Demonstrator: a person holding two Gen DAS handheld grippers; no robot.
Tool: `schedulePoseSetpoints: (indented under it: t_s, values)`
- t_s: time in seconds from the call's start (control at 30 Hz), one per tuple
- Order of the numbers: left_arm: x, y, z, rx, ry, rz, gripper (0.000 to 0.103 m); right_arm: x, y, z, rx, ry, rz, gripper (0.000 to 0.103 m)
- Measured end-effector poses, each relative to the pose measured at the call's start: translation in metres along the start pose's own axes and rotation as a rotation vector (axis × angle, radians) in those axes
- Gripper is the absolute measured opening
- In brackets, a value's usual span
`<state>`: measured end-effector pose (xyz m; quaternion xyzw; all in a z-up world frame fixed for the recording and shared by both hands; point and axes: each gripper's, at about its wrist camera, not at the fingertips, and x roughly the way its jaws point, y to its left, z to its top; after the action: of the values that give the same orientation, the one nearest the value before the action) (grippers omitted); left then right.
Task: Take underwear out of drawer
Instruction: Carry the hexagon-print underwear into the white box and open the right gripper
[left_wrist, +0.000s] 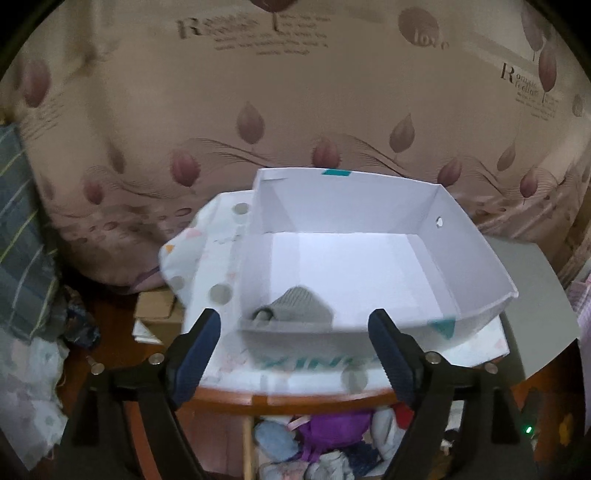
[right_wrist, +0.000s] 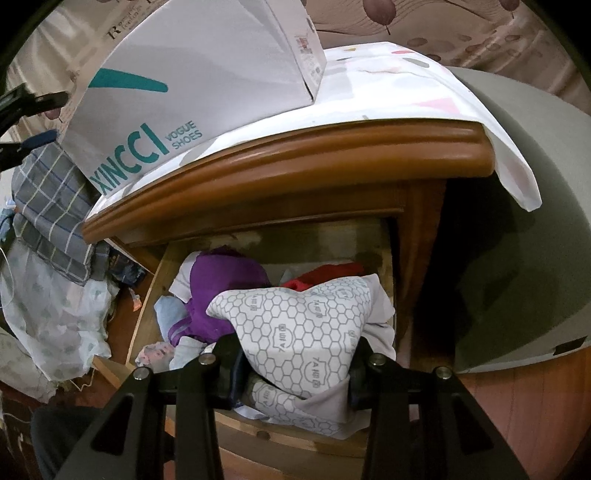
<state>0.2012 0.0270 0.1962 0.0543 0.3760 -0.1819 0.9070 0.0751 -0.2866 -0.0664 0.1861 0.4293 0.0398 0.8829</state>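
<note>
Underwear of white cloth with a grey honeycomb print (right_wrist: 295, 332) was at the front of the open wooden drawer (right_wrist: 147, 306), and the right tongs (right_wrist: 295, 363) pinched it between their dark pads. Only the right wrist view showed this. It also showed the other clothes in the drawer: a purple garment (right_wrist: 218, 291), a red piece (right_wrist: 325, 275) and a pale blue one (right_wrist: 168, 310), all lying behind and beside the held piece.

The left wrist view looked instead into a white cardboard shoe box (left_wrist: 369, 258) that stood on the surface of the brown wooden cabinet (right_wrist: 295, 166), over a white patterned cloth (left_wrist: 207, 254). A grey knitted piece (left_wrist: 295, 306) lay in the near left corner of the box. The left tongs (left_wrist: 295, 343) were spread wide in front of the box, with nothing between the pads, and touched nothing. From the right wrist view the same box showed only its outer side with teal letters.

Behind the box hung a beige curtain with printed leaves (left_wrist: 295, 92). A grey checked fabric (right_wrist: 51, 206) lay to the left of the cabinet. The cabinet top overhung the back of the drawer.
</note>
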Motion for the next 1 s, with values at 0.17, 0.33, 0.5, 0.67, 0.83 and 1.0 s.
schedulePoseSetpoints:
  t_s: [0.17, 0.33, 0.5, 0.67, 0.83, 1.0]
  values:
    - [-0.019, 0.019, -0.053, -0.007, -0.041, 0.123, 0.085, -0.011, 0.002, -0.002, -0.005, -0.013, 0.032, 0.040]
    - [-0.009, 0.036, -0.106, -0.005, -0.007, 0.268, 0.086, -0.032, 0.009, 0.004, -0.016, -0.037, 0.021, 0.040]
    - [0.010, 0.060, -0.147, -0.071, 0.043, 0.333, 0.086, -0.064, 0.022, 0.024, -0.044, -0.070, 0.002, 0.040]
    - [0.014, 0.088, -0.169, -0.189, 0.038, 0.355, 0.087, -0.120, 0.042, 0.076, -0.105, -0.177, -0.033, 0.040]
    - [0.020, 0.107, -0.185, -0.264, 0.024, 0.415, 0.087, -0.150, 0.069, 0.144, -0.191, -0.255, -0.081, 0.040]
    - [0.025, 0.112, -0.190, -0.280, 0.033, 0.433, 0.087, -0.133, 0.105, 0.202, -0.255, -0.241, -0.115, 0.040]
